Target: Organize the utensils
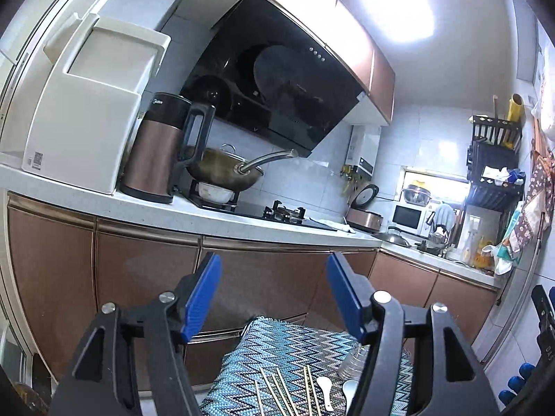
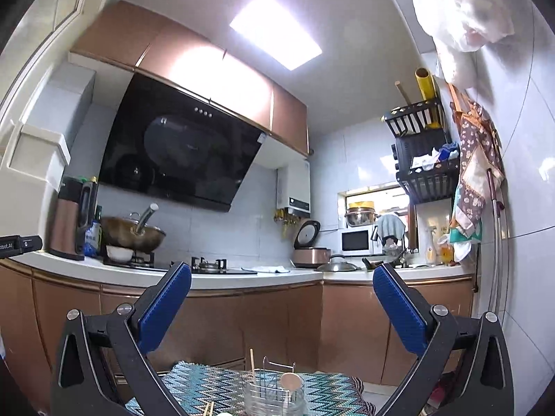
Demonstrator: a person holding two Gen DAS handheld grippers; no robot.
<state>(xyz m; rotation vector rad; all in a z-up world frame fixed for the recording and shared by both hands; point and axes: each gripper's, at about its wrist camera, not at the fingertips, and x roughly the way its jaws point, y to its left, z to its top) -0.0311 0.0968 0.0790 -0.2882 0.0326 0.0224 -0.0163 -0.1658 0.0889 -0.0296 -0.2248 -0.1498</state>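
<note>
Both claws (image 1: 274, 294) (image 2: 282, 306) agape above chopsticks (image 1: 277, 391)

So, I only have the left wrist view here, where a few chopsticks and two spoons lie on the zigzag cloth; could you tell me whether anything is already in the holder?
Observer: Yes. In the right wrist view the clear utensil holder already has one chopstick standing in it.
Operator: Thank you. Is there a spoon in it as well?
Observer: One spoon stands in it too, bowl end up.
Operator: And is the right gripper holding anything?
Observer: No, the right gripper is open and empty, raised above the holder and facing the kitchen counter.
</note>
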